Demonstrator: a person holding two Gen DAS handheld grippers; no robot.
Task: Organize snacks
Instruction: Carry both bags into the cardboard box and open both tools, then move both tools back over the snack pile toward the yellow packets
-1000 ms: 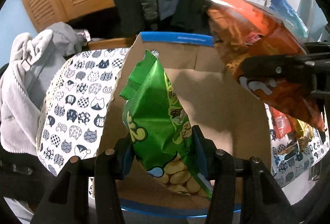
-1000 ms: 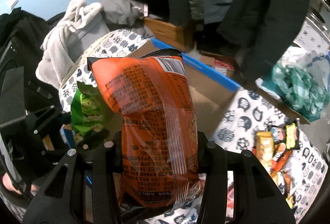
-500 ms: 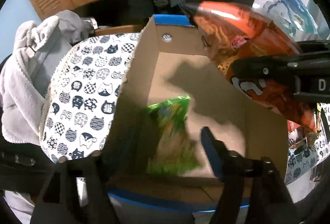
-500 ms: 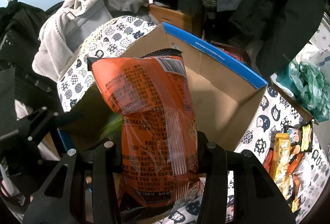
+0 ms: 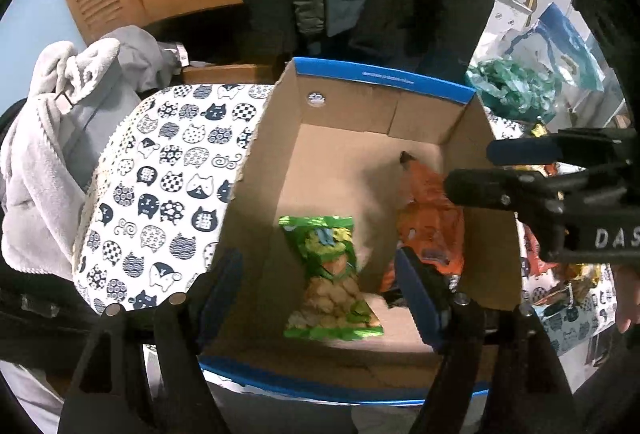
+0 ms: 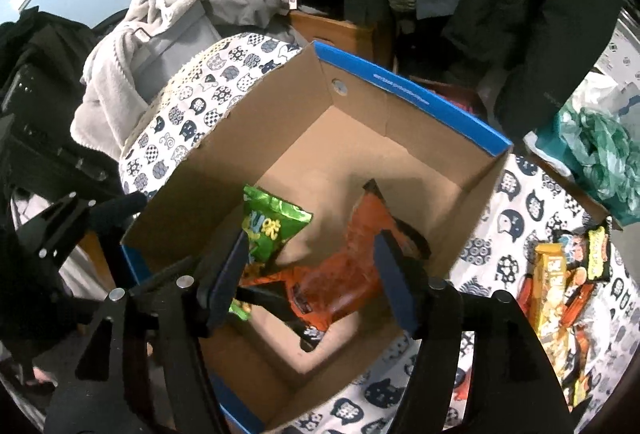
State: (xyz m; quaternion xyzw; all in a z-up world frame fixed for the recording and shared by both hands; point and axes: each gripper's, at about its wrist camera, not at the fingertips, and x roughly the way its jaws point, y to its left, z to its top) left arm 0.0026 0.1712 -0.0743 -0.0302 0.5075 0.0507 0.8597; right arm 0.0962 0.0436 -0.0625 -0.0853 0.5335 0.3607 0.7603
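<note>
Left hand-held gripper (image 5: pixel 318 282) released, jaws just opened, green snack bag (image 5: pixel 330 276) lying on cardboard box (image 5: pixel 380 106) floor. My right hand-held gripper (image 6: pixel 310 280) jaws just opened too; orange snack bag (image 6: pixel 340 274) inside box beside green 1.

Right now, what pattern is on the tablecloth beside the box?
White tablecloth printed with navy cat faces; clearest in the left wrist view.

Both wrist cameras look steeply down from close above into the open box (image 5: pixel 376 114), each past its own fingers. The left view sits over the box's near left; the right view looks from the right side. Both share the box (image 6: pixel 400 86) interior and the tablecloth (image 5: pixel 168 194) at left.
</note>
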